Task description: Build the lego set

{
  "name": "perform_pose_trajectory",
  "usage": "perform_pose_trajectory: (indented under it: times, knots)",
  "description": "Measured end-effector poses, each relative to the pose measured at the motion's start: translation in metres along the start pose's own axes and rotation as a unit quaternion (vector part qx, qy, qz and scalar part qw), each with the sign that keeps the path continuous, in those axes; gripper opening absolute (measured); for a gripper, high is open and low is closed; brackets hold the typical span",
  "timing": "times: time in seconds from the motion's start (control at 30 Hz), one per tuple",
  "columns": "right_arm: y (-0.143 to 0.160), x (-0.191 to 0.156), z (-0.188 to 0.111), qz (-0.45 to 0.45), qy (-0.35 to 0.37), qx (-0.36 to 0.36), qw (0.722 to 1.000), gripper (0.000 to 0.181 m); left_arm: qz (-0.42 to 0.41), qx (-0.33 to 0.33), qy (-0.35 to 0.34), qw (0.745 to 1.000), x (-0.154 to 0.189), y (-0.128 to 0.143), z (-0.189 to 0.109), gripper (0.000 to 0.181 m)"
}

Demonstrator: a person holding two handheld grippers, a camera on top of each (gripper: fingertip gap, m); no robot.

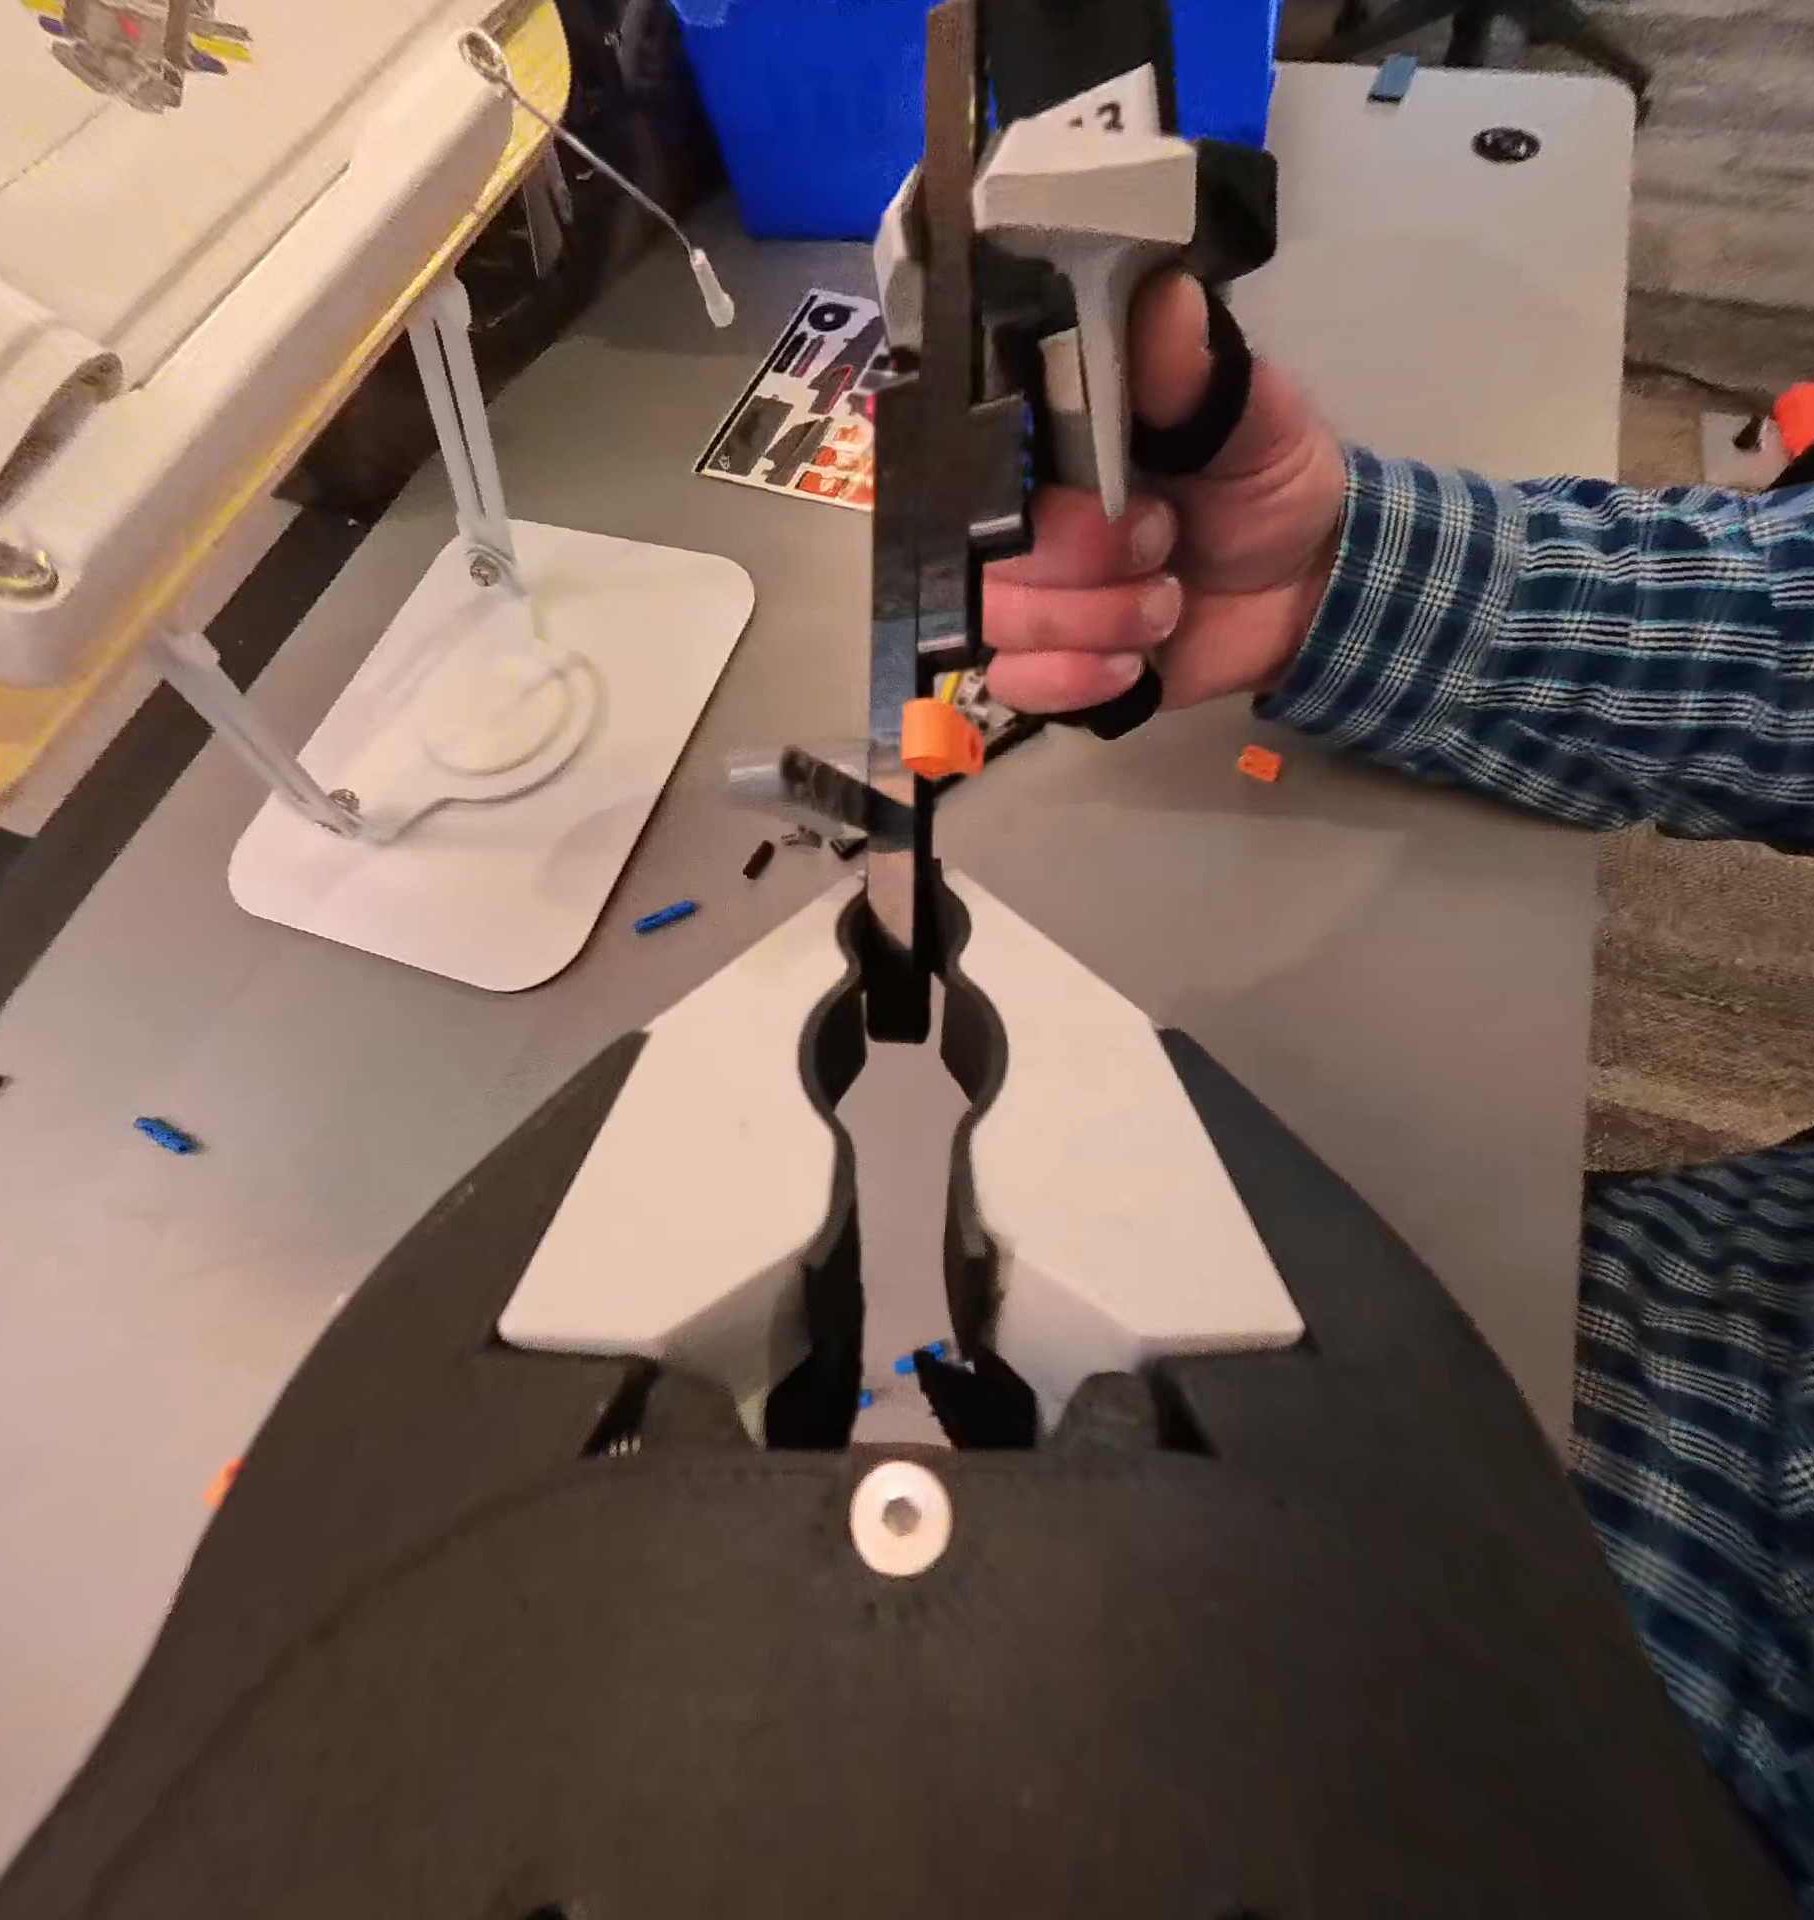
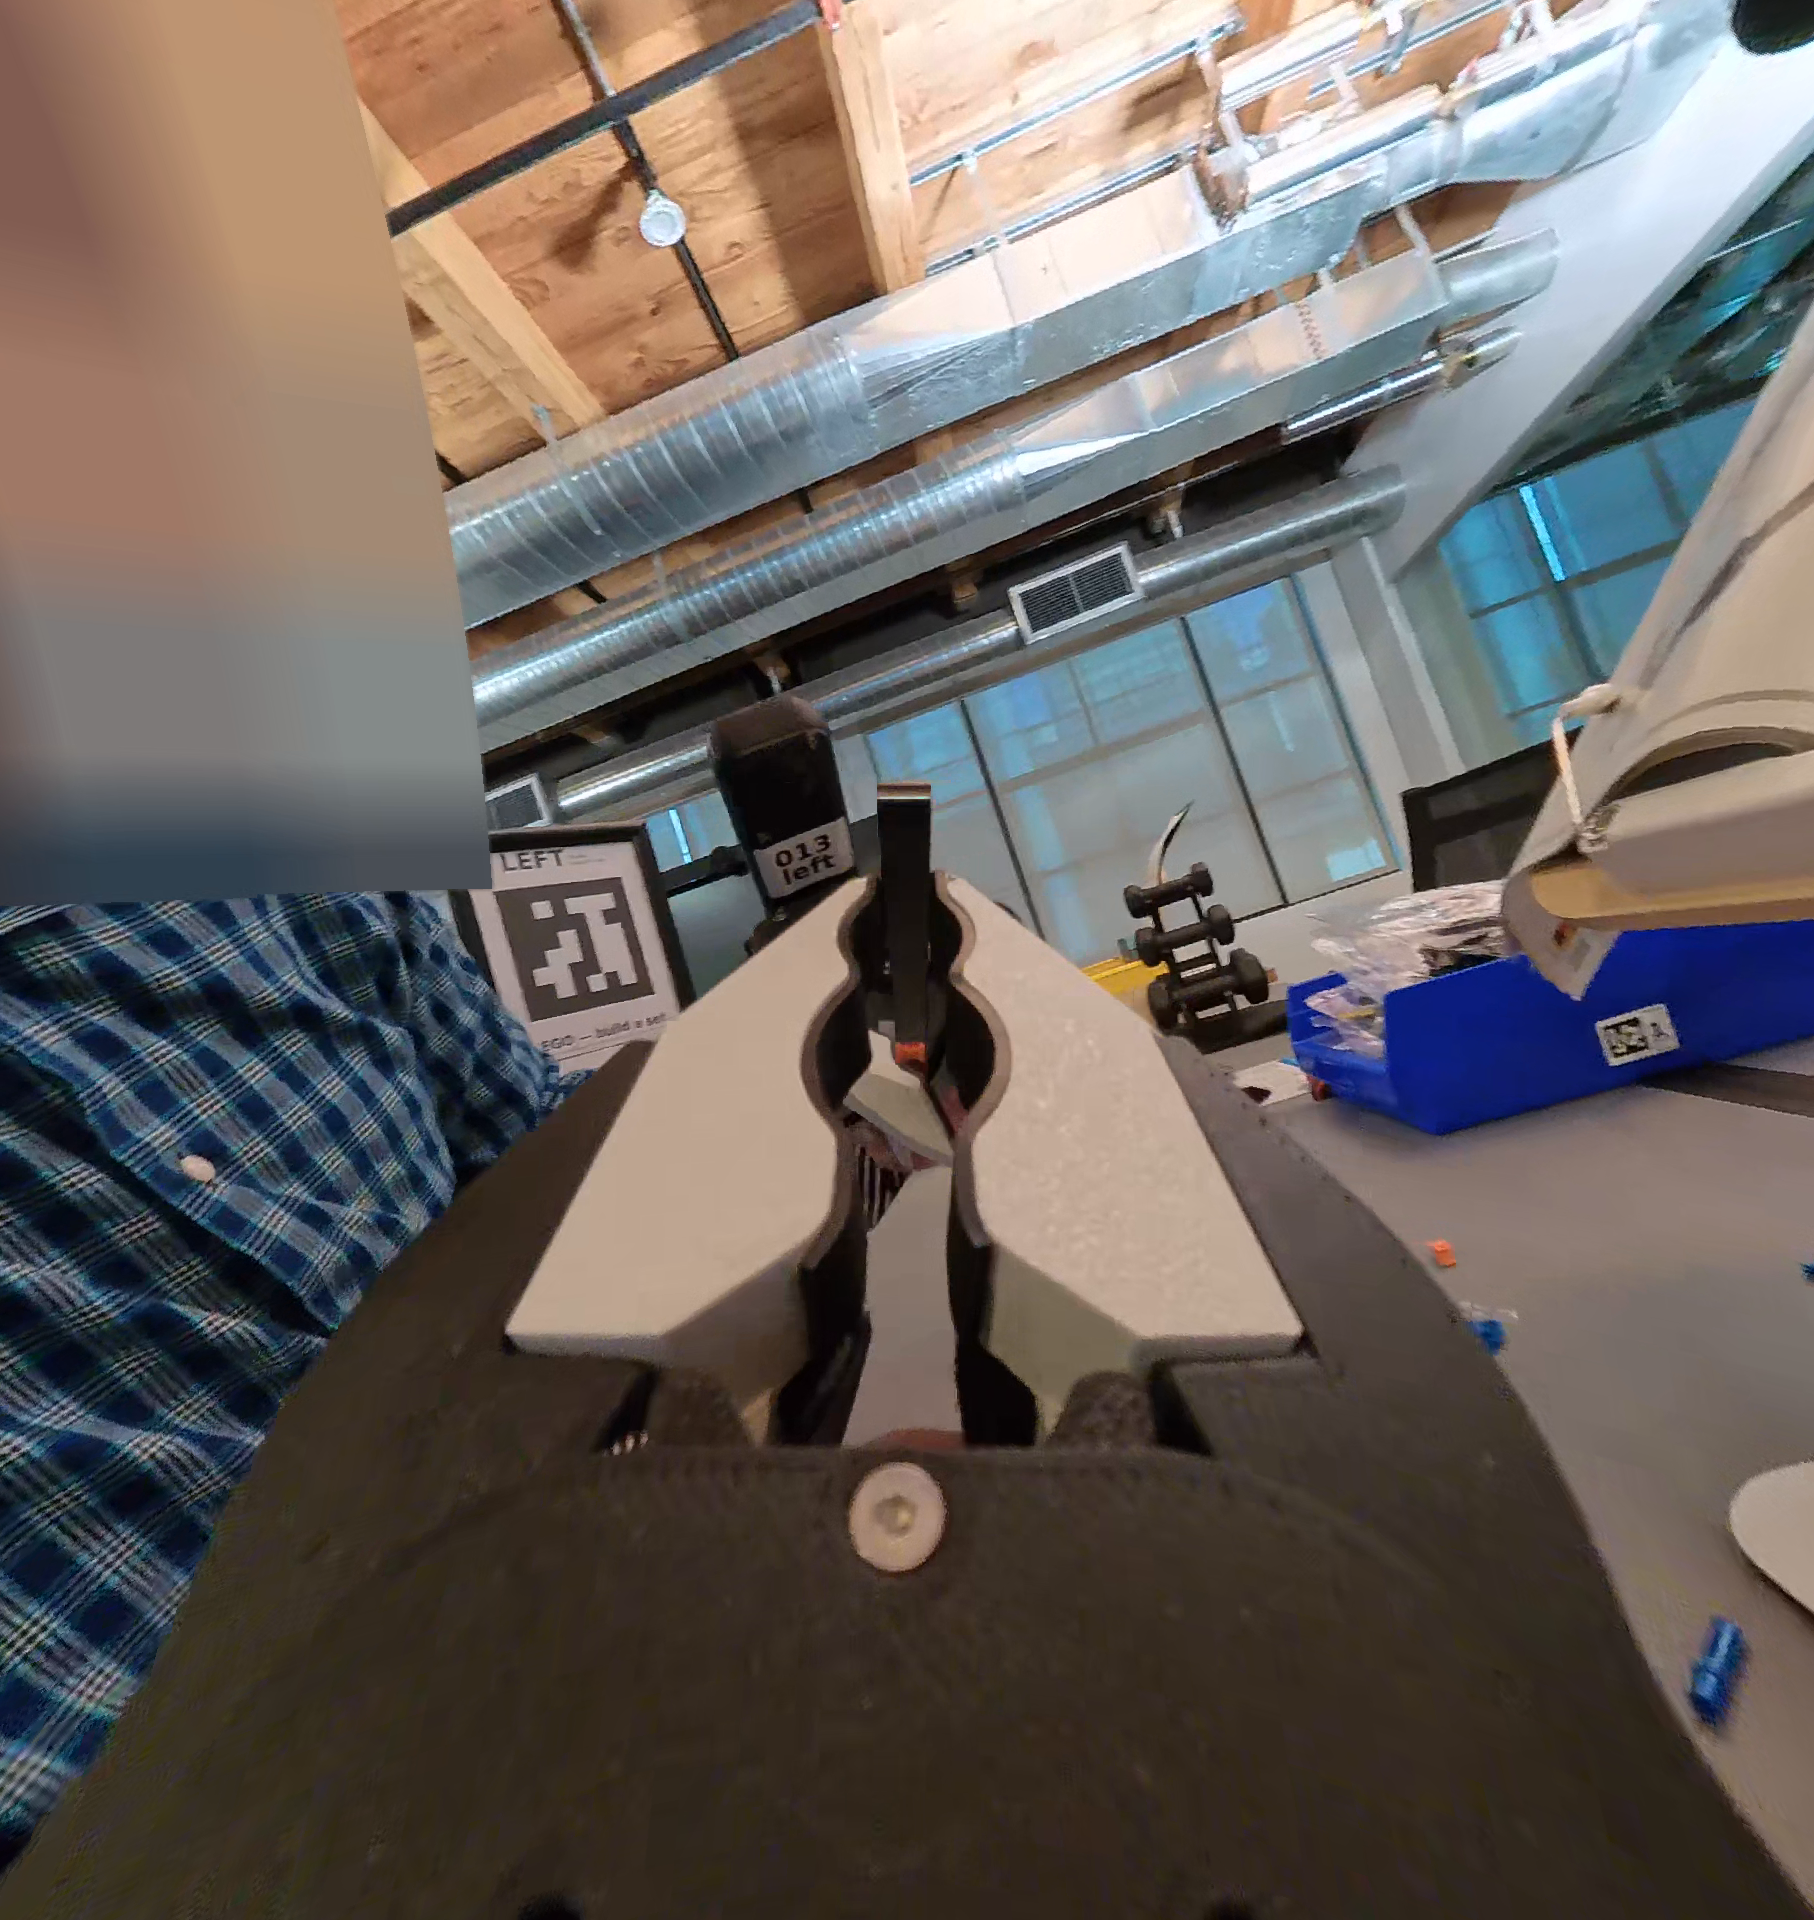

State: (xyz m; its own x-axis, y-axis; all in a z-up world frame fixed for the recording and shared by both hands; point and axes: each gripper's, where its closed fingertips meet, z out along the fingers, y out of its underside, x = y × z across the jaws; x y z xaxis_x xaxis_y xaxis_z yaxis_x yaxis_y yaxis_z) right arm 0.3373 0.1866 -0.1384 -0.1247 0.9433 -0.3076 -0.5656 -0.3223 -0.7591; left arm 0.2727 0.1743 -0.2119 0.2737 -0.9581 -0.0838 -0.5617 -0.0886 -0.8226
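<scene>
In the left wrist view my left gripper (image 1: 898, 940) is shut on the lower end of a long black Lego beam (image 1: 895, 883) that stands upright above the grey table (image 1: 1246, 987). An orange connector (image 1: 939, 738) sits on the beam higher up. My right gripper (image 1: 970, 665), held by a hand in a plaid sleeve, comes down from above and grips the same beam. In the right wrist view the right gripper (image 2: 903, 914) is shut on the black beam (image 2: 903, 862). The beam sticks out past its fingertips, and an orange bit (image 2: 909, 1051) shows inside the jaws.
A white stand base (image 1: 529, 665) and a booklet holder (image 1: 155, 208) are at the left. A sticker sheet (image 1: 799, 416), a blue bin (image 1: 809, 104), a small plastic bag (image 1: 768, 774), blue pins (image 1: 664, 916), black pins (image 1: 757, 858) and an orange piece (image 1: 1258, 764) lie around. Spacing between my two grippers at the tips: around 10 cm. Between my left fingertips and the orange piece (image 1: 1258, 764) there is roughly 20 cm.
</scene>
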Motion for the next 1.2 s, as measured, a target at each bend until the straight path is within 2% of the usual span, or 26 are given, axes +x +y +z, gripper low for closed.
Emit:
perform_pose_trajectory:
  times: [0.13, 0.2, 0.4, 0.53, 0.73, 0.87, 1.0, 1.2]
  knots:
    - [0.011, 0.007, 0.008, 0.015, 0.015, -0.015, 1.0, 0.007, -0.012, -0.008, -0.038, 0.999, -0.005, 0.014, -0.017, 0.004]
    - [0.015, 0.013, 0.01, 0.026, 0.03, -0.021, 0.999, 0.033, -0.013, -0.023, -0.067, 0.997, -0.013, 0.026, -0.033, 0.004]
    - [0.028, 0.026, 0.012, 0.019, 0.069, -0.054, 0.996, 0.04, 0.005, -0.092, -0.145, 0.985, -0.02, 0.074, -0.08, 0.004]
    - [0.039, 0.029, 0.014, 0.016, 0.08, -0.079, 0.993, 0.04, 0.027, -0.155, -0.181, 0.971, -0.012, 0.115, -0.101, 0.003]
    - [0.05, 0.03, 0.017, 0.011, 0.084, -0.105, 0.991, 0.037, -0.002, -0.211, -0.168, 0.963, 0.025, 0.173, -0.102, 0.003]
    - [0.052, 0.03, 0.018, 0.012, 0.083, -0.11, 0.99, 0.037, -0.01, -0.237, -0.174, 0.956, 0.039, 0.204, -0.102, 0.004]
    - [0.054, 0.029, 0.019, 0.013, 0.081, -0.115, 0.99, 0.037, -0.018, -0.241, -0.181, 0.953, 0.044, 0.222, -0.1, 0.004]
    - [0.058, 0.029, 0.019, 0.014, 0.082, -0.123, 0.989, 0.037, -0.018, -0.241, -0.187, 0.952, 0.045, 0.232, -0.094, 0.004]
